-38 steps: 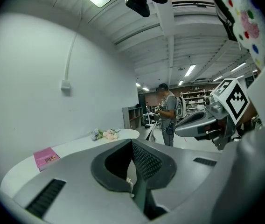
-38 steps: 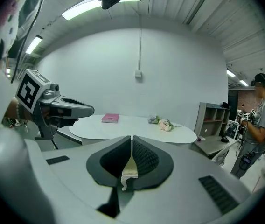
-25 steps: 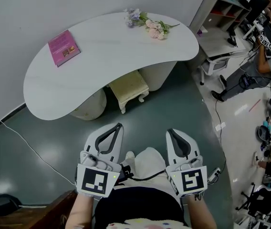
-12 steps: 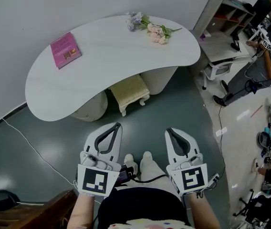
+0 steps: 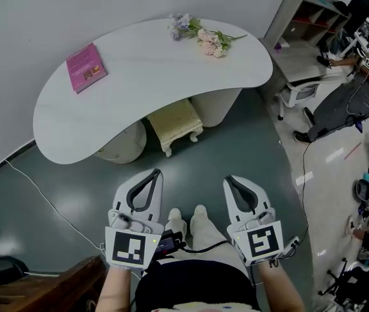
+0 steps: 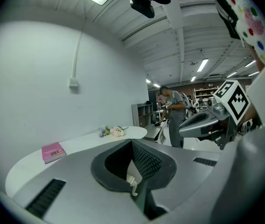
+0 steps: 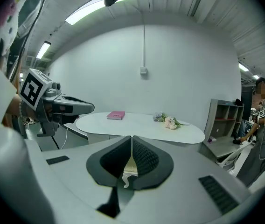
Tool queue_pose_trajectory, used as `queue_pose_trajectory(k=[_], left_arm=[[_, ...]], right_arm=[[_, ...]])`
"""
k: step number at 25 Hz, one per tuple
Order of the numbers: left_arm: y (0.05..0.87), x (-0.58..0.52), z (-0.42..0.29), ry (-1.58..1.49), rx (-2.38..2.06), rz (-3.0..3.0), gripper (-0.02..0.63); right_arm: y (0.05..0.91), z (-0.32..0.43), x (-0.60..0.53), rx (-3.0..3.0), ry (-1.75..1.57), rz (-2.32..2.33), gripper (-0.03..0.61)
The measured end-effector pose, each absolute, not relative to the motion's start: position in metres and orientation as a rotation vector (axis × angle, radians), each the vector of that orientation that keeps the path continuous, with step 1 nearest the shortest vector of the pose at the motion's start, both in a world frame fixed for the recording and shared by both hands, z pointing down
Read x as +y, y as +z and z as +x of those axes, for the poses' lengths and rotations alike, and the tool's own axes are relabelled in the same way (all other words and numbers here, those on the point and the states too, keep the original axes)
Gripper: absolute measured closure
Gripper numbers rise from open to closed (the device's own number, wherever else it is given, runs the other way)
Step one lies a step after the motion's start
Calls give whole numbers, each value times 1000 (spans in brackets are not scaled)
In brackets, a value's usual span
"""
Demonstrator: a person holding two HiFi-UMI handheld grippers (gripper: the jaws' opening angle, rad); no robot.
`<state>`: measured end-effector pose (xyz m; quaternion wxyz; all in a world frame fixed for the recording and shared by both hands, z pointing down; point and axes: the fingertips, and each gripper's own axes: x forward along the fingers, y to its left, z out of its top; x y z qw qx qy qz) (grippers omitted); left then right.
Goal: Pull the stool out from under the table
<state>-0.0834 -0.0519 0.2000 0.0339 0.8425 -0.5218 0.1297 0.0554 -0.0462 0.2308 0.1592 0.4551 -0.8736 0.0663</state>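
Observation:
A cream stool (image 5: 175, 120) with carved white legs stands partly tucked under the front edge of the white curved table (image 5: 145, 77). A slice of the stool (image 7: 129, 166) shows through the right gripper's jaws, and one pale leg (image 6: 132, 185) through the left's. My left gripper (image 5: 156, 171) and right gripper (image 5: 227, 179) are held side by side over the floor, well short of the stool. Both are shut and hold nothing.
On the table lie a pink book (image 5: 85, 66) at the left and a bunch of flowers (image 5: 205, 36) at the far right. A white cable (image 5: 48, 207) runs over the dark floor at the left. A person (image 5: 356, 86), a chair and shelves (image 5: 311, 15) are at the right.
The view has shifted slightly and both grippers have edged a little forward. The person at the right has moved. The stool stands where it was.

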Motion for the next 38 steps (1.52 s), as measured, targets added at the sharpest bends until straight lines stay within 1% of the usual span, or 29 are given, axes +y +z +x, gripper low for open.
queue_pose_trajectory(k=[10,21,29,38], left_arm=[[224,-59,-71,395,-1612,2511,597],[272,-85,-69,394,-1581,2443,597],[328,-106,-76,435,-1608,2406,597],[398,-125,-82,475,-1593,2390,597]], right_arm=[[255,78,-60,-2476,193,1317,540],[317,70,-91,-2511,232,1230,540],[378,71,-110,-2478,243,1200,540],[453,70,-137,-2430,326,1201,540]])
